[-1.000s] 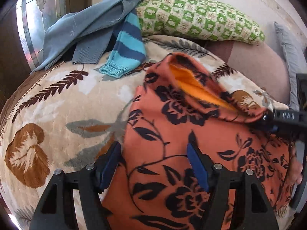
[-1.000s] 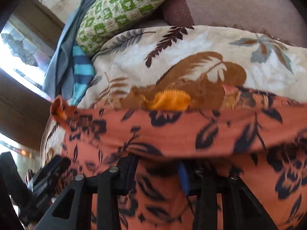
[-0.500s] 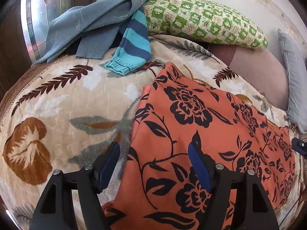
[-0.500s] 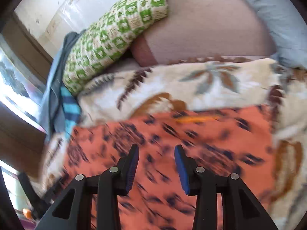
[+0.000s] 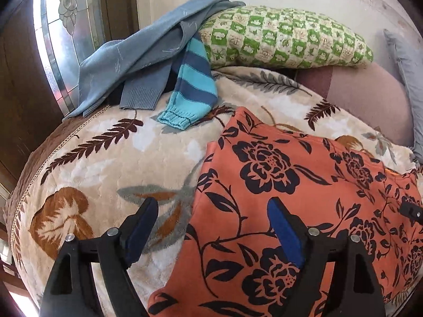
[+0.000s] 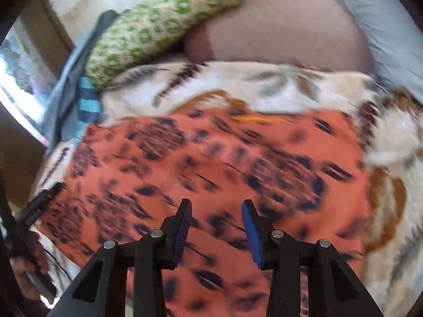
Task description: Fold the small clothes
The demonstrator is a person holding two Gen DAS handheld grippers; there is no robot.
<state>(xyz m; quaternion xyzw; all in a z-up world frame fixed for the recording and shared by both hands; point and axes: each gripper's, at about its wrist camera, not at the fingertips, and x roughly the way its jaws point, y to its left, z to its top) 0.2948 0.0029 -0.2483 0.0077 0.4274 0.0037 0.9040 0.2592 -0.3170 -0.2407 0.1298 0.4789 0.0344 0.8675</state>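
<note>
Orange floral garment (image 5: 304, 198) spread flat on bed (image 5: 111, 163), left edge between opening, empty left gripper (image 5: 214, 227); nearer than right gripper (image 6: 216, 224), part-open, empty, above cloth middle.

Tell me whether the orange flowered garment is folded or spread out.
Folded. The orange garment lies flat on the blanket as a neat block, and a strip of its bright lining shows along the far edge.
</note>
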